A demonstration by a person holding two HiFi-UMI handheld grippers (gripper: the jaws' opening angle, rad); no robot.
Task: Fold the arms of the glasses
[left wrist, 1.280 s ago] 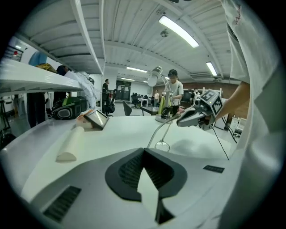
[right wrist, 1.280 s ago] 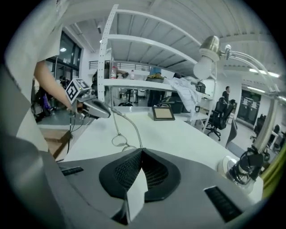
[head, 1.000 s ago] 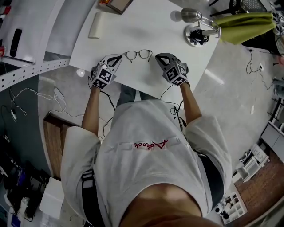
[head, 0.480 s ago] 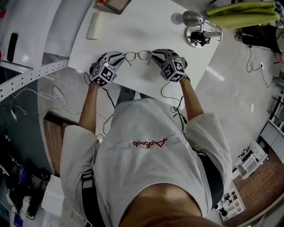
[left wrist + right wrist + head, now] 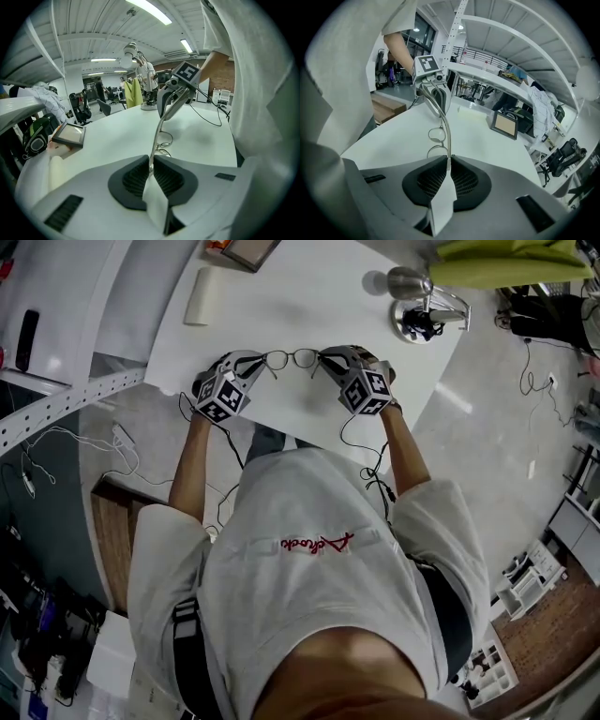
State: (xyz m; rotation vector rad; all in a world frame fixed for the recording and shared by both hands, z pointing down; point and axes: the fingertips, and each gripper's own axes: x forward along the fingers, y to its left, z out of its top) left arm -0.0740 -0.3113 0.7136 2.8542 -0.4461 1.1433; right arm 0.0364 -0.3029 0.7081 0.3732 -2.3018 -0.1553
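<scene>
Gripper views alone show left claw and right claw pinching the glasses

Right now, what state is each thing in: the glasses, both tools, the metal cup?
glasses: gripped at both ends, spanning the two tools.
left tool: shut on the glasses.
right tool: shut on the glasses.
metal cup: standing upright.

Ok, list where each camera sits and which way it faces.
Head view: on the person's head, facing steeply down at the table; shirt and both forearms show.
Left gripper view: on the left tool, facing along its jaws to the right tool and forearm.
Right gripper view: on the right tool, facing back at the left tool and forearm.
Shared: the glasses, clamped by both tools.
</scene>
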